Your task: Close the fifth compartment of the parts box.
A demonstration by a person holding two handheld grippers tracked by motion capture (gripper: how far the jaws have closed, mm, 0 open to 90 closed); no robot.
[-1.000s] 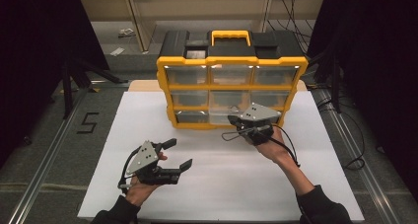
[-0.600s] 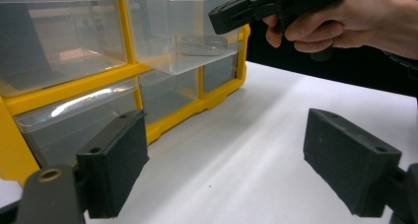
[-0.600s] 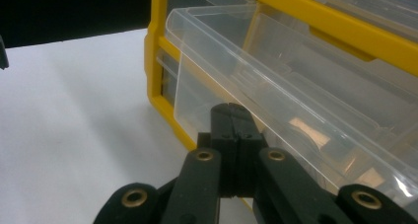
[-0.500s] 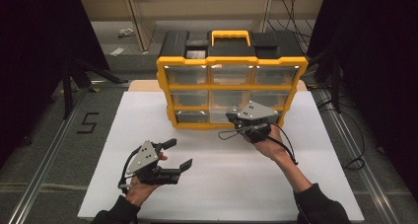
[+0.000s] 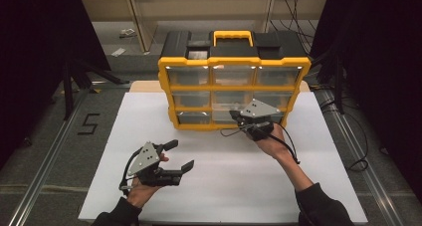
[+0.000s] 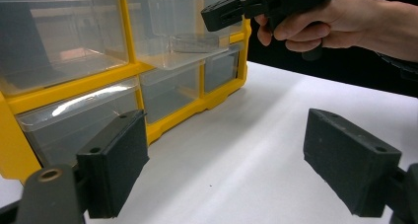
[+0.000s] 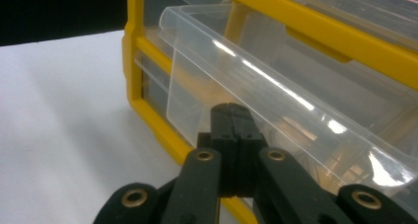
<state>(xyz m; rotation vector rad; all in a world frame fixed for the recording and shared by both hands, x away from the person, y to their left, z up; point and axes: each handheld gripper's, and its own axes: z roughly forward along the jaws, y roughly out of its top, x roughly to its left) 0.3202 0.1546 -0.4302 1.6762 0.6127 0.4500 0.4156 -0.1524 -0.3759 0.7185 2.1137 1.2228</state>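
A yellow organizer (image 5: 234, 61) with clear drawers and a black top stands upright at the back of the white sheet (image 5: 234, 176). One clear drawer (image 7: 276, 86) in its middle column sticks out a little, also seen as the drawer (image 6: 187, 46) in the left gripper view. My right gripper (image 5: 235, 115) is at that drawer's front. Its jaws (image 7: 231, 113) are pressed together with nothing visible between them, the tip just under the drawer's lip. My left gripper (image 5: 181, 155) rests low over the sheet at the front left. Its jaws (image 6: 226, 160) stand wide apart and hold nothing.
The organizer's other drawers look shut, and no contents are visible in them. A black "5" mark (image 5: 88, 124) lies on the grey floor left of the sheet. Metal rails (image 5: 45, 166) run along both sides, and cables (image 5: 363, 151) trail at the right.
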